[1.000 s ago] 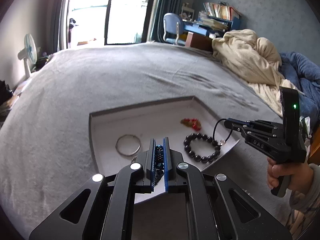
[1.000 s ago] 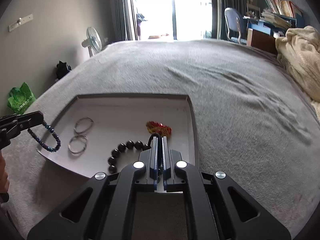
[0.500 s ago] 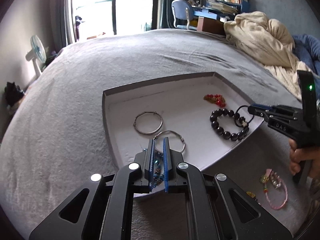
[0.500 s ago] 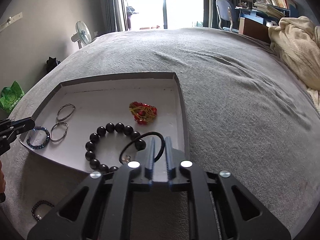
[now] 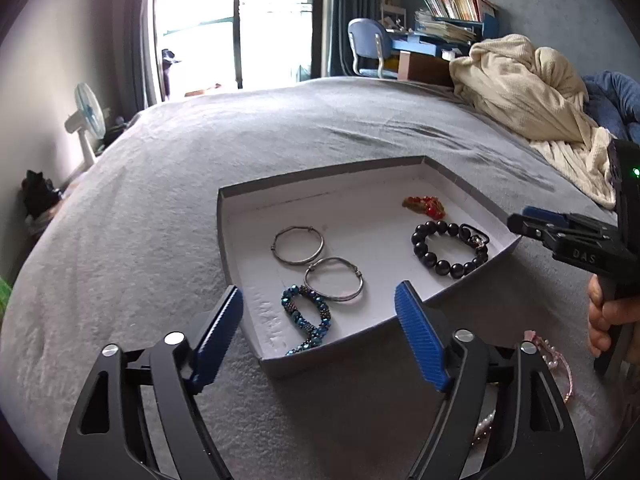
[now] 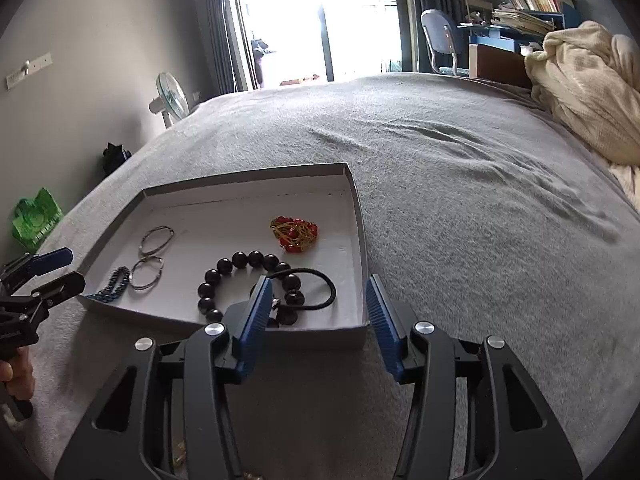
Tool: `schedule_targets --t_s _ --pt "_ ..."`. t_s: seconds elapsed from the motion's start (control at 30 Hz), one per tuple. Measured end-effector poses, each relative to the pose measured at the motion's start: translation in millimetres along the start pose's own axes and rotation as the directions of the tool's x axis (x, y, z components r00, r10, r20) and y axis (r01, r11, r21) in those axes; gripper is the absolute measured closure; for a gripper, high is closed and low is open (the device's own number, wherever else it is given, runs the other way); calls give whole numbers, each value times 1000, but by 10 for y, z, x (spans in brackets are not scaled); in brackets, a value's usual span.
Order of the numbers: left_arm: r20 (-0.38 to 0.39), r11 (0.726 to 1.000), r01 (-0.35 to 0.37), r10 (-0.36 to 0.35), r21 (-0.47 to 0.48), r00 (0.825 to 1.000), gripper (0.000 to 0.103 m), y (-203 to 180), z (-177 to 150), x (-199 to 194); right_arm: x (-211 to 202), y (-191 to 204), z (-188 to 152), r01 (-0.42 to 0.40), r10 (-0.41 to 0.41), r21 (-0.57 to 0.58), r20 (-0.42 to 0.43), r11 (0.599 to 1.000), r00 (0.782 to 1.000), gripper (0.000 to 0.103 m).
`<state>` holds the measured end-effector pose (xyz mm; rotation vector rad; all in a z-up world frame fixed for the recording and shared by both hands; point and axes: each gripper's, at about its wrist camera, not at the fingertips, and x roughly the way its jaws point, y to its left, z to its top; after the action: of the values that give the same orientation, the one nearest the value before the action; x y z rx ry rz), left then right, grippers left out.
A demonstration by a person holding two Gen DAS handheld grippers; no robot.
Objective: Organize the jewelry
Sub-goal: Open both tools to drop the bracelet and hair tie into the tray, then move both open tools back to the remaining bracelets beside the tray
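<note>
A shallow grey tray [image 5: 240,196] [image 6: 362,240] lies on the grey bed. In it lie a blue beaded bracelet [image 5: 306,318] [image 6: 112,284], two silver bangles [image 5: 298,245] [image 5: 334,285], a black bead bracelet [image 5: 448,249] [image 6: 244,280], a black hair tie [image 6: 316,288] and a red and gold piece [image 5: 425,207] [image 6: 295,233]. My left gripper [image 5: 320,320] is open and empty, just short of the tray's near corner. My right gripper [image 6: 318,306] is open and empty at the tray's near right corner.
A pink bracelet [image 5: 556,364] and more small jewelry [image 5: 486,426] lie on the bed near the right hand. A cream blanket [image 5: 528,92] is heaped at the right. A fan [image 5: 90,116], a chair and a desk stand beyond the bed.
Both grippers opened and pulled back. The left let the blue bracelet drop into the tray's near corner. The right let the black hair tie drop beside the black bead bracelet.
</note>
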<state>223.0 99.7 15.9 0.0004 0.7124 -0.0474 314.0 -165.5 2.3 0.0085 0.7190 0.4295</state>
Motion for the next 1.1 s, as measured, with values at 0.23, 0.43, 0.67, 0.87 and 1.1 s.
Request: schedule_targets --t_s 0.23,0.43,0.67,0.87,1.1 --pt "39 1000 -11 11 10 999 15 -91 -146 -232 -232 -32 -228 -14 14 16 16 1000 1000 44" --pt "36 1000 7 -7 -13 999 14 -152 -333 -359 -443 -40 -394 -29 28 29 25 999 999 39" --pt "-3 1000 29 -29 -9 1000 13 -288 -594 -394 -570 -10 -611 -40 39 32 9 999 999 38" --pt "-13 998 60 -59 18 998 13 -395 -682 -419 -623 21 -742 -46 46 36 -7 998 999 38" --pt "-36 995 87 -85 43 996 13 -521 -694 -378 -666 61 -872 -57 58 37 -22 998 998 37"
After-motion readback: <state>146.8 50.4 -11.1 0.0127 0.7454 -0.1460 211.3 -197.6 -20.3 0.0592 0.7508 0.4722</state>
